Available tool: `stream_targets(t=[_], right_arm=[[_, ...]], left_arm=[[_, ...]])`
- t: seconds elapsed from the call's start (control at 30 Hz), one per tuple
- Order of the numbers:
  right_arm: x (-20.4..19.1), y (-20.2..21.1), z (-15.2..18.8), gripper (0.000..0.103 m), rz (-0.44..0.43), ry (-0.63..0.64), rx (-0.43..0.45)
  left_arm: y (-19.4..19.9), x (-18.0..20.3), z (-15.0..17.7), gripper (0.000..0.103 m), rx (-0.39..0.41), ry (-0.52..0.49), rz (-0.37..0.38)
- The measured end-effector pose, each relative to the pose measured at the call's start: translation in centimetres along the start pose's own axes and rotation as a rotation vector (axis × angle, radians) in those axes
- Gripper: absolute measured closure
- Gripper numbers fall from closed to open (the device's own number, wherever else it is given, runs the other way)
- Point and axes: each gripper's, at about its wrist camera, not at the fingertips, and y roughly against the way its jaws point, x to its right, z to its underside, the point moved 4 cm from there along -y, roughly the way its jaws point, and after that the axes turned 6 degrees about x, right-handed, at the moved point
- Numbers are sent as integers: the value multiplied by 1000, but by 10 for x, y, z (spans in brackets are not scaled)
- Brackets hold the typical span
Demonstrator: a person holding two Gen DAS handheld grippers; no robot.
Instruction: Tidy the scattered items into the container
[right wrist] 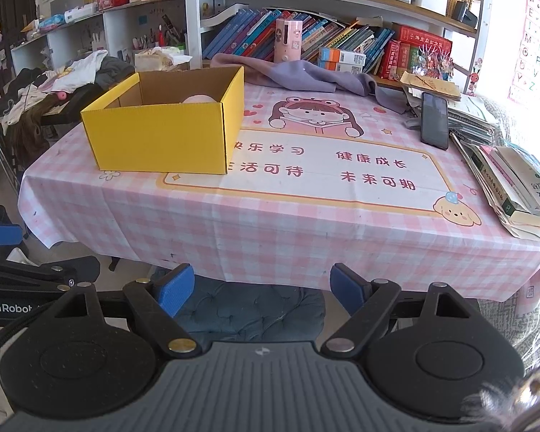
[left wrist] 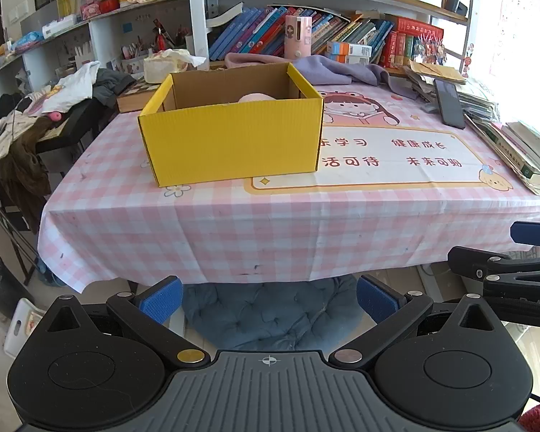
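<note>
A yellow cardboard box (left wrist: 230, 140) stands on the tabletop (left wrist: 306, 223), on the left part of it. The box is open at the top, and its inside is plain brown. A round pale pink thing (left wrist: 255, 97) lies inside the box, by the far wall. Only its top shows over the edge, so I cannot tell what it is.

The tabletop has a pink and white checked cloth with a cartoon girl (right wrist: 315, 113) and red writing on it. A black phone (right wrist: 434, 121) lies on the right side, its far end on a stack of papers (right wrist: 468, 111). More books (right wrist: 511, 183) are piled at the right edge. A purple cloth (right wrist: 291, 72) lies at the back, in front of a shelf full of books (right wrist: 327, 39). A pink bottle-shaped thing (right wrist: 288, 41) stands upright behind the cloth.

The left tongs (left wrist: 268, 297) hang in front of the near edge of the tabletop. Their blue pads (left wrist: 161, 299) are spread wide apart and hold nothing. The right tongs (right wrist: 261, 288) hang just beside them, also in front of the near edge. Their blue pads (right wrist: 172, 289) are spread wide too, with nothing between them. Under both sits a blue-grey padded cushion (left wrist: 270, 313).
</note>
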Motion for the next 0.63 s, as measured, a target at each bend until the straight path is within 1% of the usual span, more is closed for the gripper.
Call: stream_targets(t=[0.63], right_arm=[[0, -1, 0, 21, 0, -1, -3]], left_arm=[[-1, 1, -1, 0, 3, 6, 4]])
